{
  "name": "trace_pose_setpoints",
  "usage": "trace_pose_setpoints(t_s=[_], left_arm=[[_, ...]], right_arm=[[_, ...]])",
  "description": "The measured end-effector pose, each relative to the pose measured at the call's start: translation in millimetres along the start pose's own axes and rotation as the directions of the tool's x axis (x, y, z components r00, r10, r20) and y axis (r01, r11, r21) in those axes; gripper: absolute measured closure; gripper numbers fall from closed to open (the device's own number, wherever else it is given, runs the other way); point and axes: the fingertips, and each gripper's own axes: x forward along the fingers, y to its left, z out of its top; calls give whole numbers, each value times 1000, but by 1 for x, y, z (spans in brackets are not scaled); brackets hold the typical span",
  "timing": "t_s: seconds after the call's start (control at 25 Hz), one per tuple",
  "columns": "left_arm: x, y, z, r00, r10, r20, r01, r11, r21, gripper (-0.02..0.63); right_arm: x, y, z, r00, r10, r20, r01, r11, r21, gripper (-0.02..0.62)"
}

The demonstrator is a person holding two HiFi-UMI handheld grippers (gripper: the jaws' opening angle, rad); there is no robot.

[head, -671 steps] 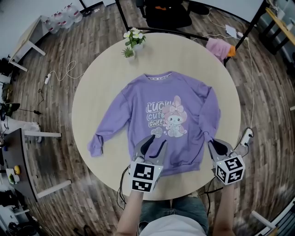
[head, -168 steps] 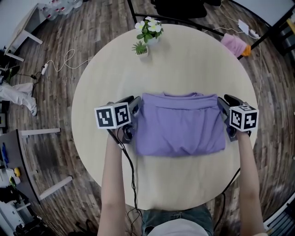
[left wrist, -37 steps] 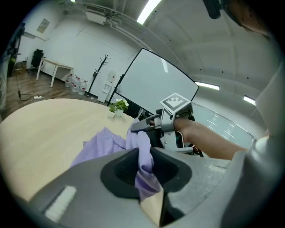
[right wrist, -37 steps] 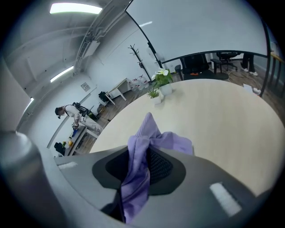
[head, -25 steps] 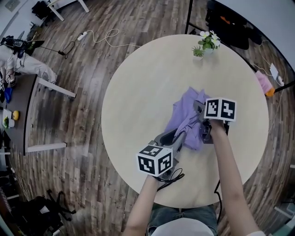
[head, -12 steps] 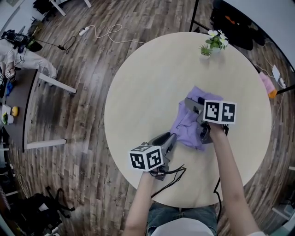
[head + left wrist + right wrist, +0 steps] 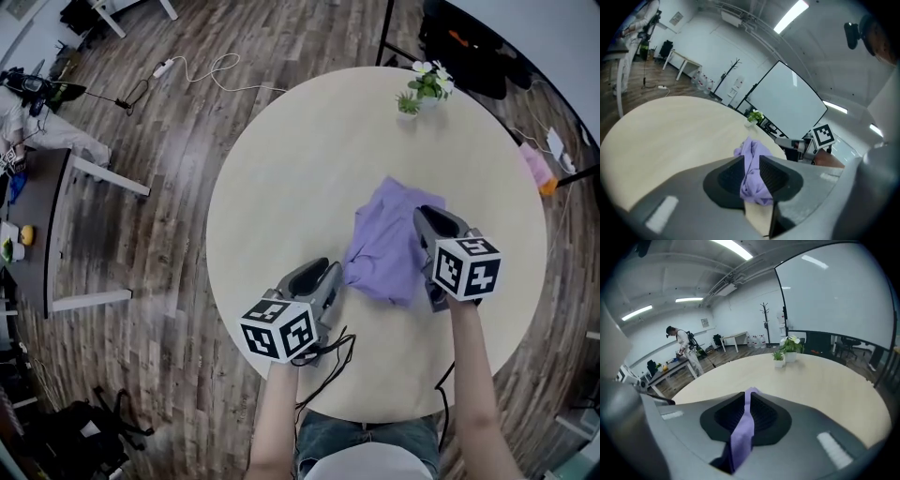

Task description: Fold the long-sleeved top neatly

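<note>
The purple long-sleeved top (image 7: 387, 241) lies folded into a small bundle on the round beige table (image 7: 291, 159), right of centre. My left gripper (image 7: 334, 275) is at the top's near left corner, shut on a fold of purple fabric (image 7: 753, 171). At the top's right edge my right gripper (image 7: 428, 221) pinches a thin strip of the cloth (image 7: 742, 428) between its jaws. In the left gripper view the right gripper (image 7: 799, 144) shows beyond the bundle.
A small potted plant (image 7: 420, 88) stands at the table's far edge, also in the right gripper view (image 7: 786, 350). A pink cloth (image 7: 535, 167) lies on something off the table's right. A person (image 7: 687, 352) stands by desks in the background. Cables trail on the wood floor (image 7: 202, 70).
The two grippers have drawn apart, the left one back toward me and the right one to the right. The bunched top now lies flatter between them.
</note>
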Motion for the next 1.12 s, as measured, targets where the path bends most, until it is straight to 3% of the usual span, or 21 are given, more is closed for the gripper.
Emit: trace_pose_setpoints(t_s=[0.16, 0.36, 0.56, 0.64, 0.72, 1.12], left_arm=[[27, -38, 14, 998, -60, -33, 63, 991, 119, 507], [67, -69, -4, 974, -142, -174, 172, 969, 175, 521], [103, -40, -18, 963, -56, -264, 110, 975, 195, 559], [111, -23, -23, 957, -16, -289, 77, 976, 203, 603], [116, -9, -26, 952, 6, -305, 57, 978, 199, 604], [129, 17, -33, 949, -7, -317, 50, 991, 128, 606]], right_arm=[[-12, -5, -28, 998, -37, -49, 34, 998, -52, 549], [-20, 20, -71, 993, 22, -115, -27, 999, -47, 560], [-20, 44, -92, 989, 30, -145, -49, 990, -129, 568], [-15, 46, -100, 987, 27, -160, -49, 990, -135, 568], [-9, 46, -107, 985, 32, -169, -52, 992, -116, 568], [12, 44, -121, 989, 7, -151, -23, 994, -105, 569]])
